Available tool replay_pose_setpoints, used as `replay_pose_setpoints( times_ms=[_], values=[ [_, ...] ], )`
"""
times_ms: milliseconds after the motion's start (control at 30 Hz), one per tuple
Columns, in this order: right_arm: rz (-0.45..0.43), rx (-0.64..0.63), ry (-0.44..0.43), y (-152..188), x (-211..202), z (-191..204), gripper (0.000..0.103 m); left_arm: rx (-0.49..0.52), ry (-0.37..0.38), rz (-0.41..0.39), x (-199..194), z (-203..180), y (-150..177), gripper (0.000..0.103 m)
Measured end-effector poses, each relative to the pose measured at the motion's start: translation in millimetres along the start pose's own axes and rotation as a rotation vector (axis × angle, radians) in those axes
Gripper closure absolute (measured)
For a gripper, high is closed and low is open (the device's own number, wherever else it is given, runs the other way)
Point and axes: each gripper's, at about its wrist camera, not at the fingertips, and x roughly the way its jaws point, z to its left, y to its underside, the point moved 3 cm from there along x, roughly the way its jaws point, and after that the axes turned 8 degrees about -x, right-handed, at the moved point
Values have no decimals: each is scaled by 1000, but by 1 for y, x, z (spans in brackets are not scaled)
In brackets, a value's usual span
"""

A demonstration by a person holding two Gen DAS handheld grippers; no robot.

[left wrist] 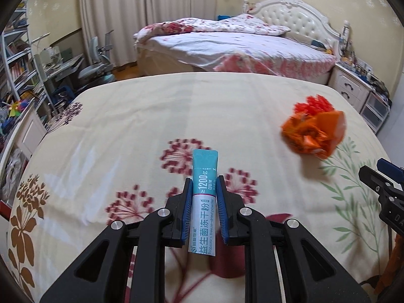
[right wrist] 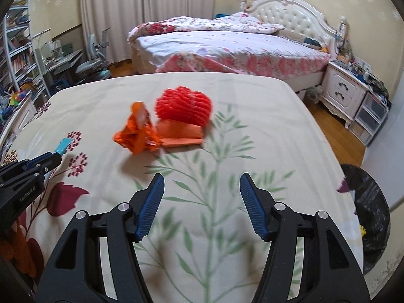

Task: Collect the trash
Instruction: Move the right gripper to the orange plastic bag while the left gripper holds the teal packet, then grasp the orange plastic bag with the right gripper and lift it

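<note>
My left gripper is shut on a teal and white powder sachet that stands upright between its blue pads, above the flowered bedsheet. A crumpled orange wrapper lies on the sheet to the right, with a red honeycomb paper ornament just behind it. In the right wrist view my right gripper is open with nothing between its fingers; the orange wrapper and the red ornament on its orange card lie ahead of it, a little left. The left gripper shows at the left edge with the sachet tip.
A bin with a black bag stands at the bed's right side. Beyond the foot lie a second bed, a white nightstand and a desk with a chair. Shelves fill the left.
</note>
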Motion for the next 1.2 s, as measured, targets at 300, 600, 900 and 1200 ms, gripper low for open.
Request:
replay_pose_setpoints(
  times_ms=[300, 600, 900, 1200],
  values=[
    [-13, -47, -37, -28, 19, 34, 37, -35, -47, -10, 10, 41, -14, 83],
    [3, -48, -40, -42, 41, 45, 38, -55, -37, -1, 17, 55, -20, 83],
    [14, -49, -59, -40, 44, 48, 72, -60, -35, -6, 16, 57, -20, 83],
    [-17, -57, -64, -36, 21, 47, 75, -52, -25, -12, 9, 50, -16, 83]
  ],
)
